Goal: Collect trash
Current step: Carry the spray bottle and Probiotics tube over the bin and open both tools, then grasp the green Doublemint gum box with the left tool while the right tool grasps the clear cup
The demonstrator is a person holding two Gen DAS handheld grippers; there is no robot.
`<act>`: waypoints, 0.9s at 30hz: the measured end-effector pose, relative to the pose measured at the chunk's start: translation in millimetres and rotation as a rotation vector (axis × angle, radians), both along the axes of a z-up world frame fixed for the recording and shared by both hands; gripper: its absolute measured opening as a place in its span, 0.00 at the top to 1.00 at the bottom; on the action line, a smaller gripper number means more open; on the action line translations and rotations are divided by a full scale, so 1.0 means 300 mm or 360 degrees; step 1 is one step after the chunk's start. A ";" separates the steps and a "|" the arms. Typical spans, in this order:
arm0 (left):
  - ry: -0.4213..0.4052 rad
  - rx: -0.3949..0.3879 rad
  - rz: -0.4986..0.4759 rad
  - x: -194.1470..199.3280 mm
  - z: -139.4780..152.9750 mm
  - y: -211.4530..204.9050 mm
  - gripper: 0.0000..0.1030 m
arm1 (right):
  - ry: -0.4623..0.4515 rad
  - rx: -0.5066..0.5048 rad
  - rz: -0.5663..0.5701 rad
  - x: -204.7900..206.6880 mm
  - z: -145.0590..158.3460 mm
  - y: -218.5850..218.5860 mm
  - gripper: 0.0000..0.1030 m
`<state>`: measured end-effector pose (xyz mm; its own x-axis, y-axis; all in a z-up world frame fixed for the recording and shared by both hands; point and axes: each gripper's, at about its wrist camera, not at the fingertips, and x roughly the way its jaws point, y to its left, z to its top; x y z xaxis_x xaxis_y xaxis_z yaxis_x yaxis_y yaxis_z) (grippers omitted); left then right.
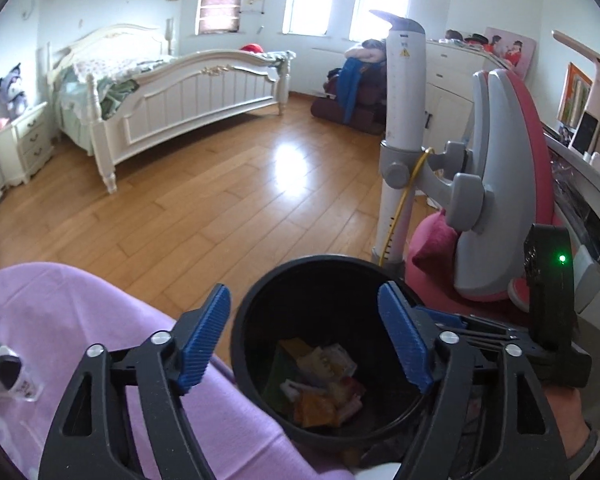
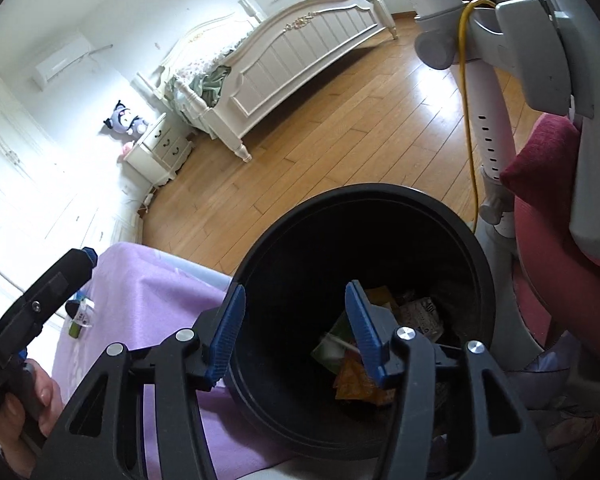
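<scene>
A round black bin stands beside a purple-covered surface, with several crumpled wrappers lying in its bottom. My left gripper hangs over the bin's mouth, open, with nothing between its blue pads. In the right wrist view the same bin fills the lower middle, and its wrappers show beside one pad. My right gripper is open above the bin's left rim and holds nothing. On the purple cloth lie a green wrapper and a clear plastic piece.
A pink and grey chair stands close on the bin's right. A white post with a yellow cord is beside it. Wooden floor stretches to a white bed and a nightstand. A hand holds the left gripper.
</scene>
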<state>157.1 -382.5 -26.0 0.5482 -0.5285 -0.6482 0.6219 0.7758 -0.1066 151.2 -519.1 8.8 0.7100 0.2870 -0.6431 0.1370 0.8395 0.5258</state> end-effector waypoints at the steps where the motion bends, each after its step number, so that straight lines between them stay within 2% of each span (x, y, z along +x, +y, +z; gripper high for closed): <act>1: -0.0017 -0.0003 0.0010 -0.005 0.011 0.012 0.21 | -0.0002 -0.0004 0.0010 0.000 0.005 0.012 0.48; 6: -0.0072 -0.0021 0.0056 -0.035 0.056 0.108 0.14 | -0.0009 -0.0026 0.0066 0.006 0.037 0.095 0.48; 12: -0.0063 -0.0018 0.0162 -0.033 0.063 0.306 0.11 | -0.0037 -0.0085 0.0214 0.043 0.086 0.251 0.48; 24: 0.0010 0.0021 0.0539 0.058 0.006 0.861 0.11 | -0.0061 -0.0221 0.0589 0.142 0.139 0.617 0.48; 27: 0.0072 0.0030 0.0602 0.105 -0.030 0.973 0.13 | -0.0061 -0.0259 0.0674 0.169 0.148 0.696 0.48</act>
<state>188.5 -90.7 -35.0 0.6727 -0.2821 -0.6841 0.2863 0.9517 -0.1109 201.8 -310.3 53.3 0.5761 0.4545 -0.6794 -0.2534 0.8895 0.3801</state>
